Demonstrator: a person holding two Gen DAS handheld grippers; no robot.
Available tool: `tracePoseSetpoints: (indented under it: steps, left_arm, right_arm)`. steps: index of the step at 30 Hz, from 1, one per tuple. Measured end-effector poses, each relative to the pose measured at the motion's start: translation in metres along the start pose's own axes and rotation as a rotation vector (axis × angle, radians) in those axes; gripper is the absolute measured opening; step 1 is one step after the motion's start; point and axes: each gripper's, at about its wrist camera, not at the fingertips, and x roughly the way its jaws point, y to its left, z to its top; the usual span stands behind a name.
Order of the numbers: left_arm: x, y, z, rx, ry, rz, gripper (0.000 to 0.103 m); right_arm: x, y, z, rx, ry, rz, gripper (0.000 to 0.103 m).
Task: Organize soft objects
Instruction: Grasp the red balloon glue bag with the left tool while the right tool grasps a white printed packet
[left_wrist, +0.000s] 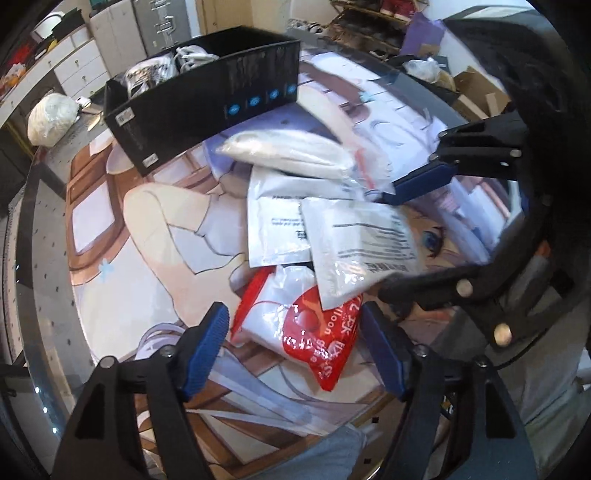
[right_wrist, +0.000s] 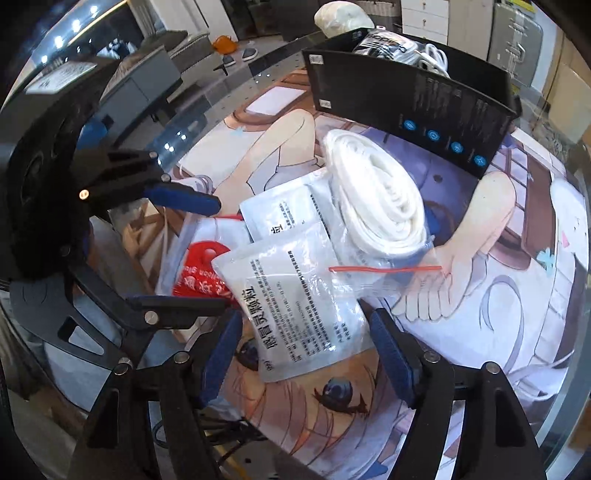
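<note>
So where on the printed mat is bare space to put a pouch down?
Free: the printed mat between the pile and the round glass table's edge, below the black cardboard box. Crowded: the centre, where the white printed pouches, red-and-white plastic bag and clear bag of white cord overlap.

I see a printed anime-style mat (left_wrist: 122, 280) covering the glass table (left_wrist: 40, 236). Beyond the table stand white drawer cabinets (left_wrist: 74, 62), with a cluttered shoe rack (left_wrist: 369, 26) and cardboard boxes (left_wrist: 476, 92) further off.
</note>
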Motion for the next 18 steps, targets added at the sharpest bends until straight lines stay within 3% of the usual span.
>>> tracePoseSetpoints:
  steps: [4, 6, 9, 14, 16, 18]
  left_arm:
    - [0.011, 0.006, 0.0, -0.022, 0.024, 0.068, 0.063]
    - [0.01, 0.012, 0.001, -0.041, 0.014, 0.065, 0.059]
    - [0.009, 0.026, 0.003, -0.097, 0.002, 0.081, 0.057]
    - [0.008, 0.058, 0.006, -0.249, -0.03, 0.122, 0.061]
    - [0.007, 0.066, 0.007, -0.286, -0.041, 0.093, 0.069]
    - [0.006, 0.068, 0.007, -0.297, -0.048, 0.047, 0.069]
  right_arm:
    - [0.005, 0.003, 0.006, -0.019, 0.001, -0.017, 0.068]
    - [0.004, -0.001, 0.007, -0.008, -0.003, -0.026, 0.058]
    - [0.0, -0.009, 0.005, 0.015, -0.006, -0.015, 0.056]
    - [-0.013, -0.032, -0.004, 0.076, -0.019, -0.108, 0.056]
    - [-0.016, -0.039, -0.009, 0.092, -0.019, -0.107, 0.057]
    - [-0.021, -0.042, -0.011, 0.105, -0.038, -0.094, 0.061]
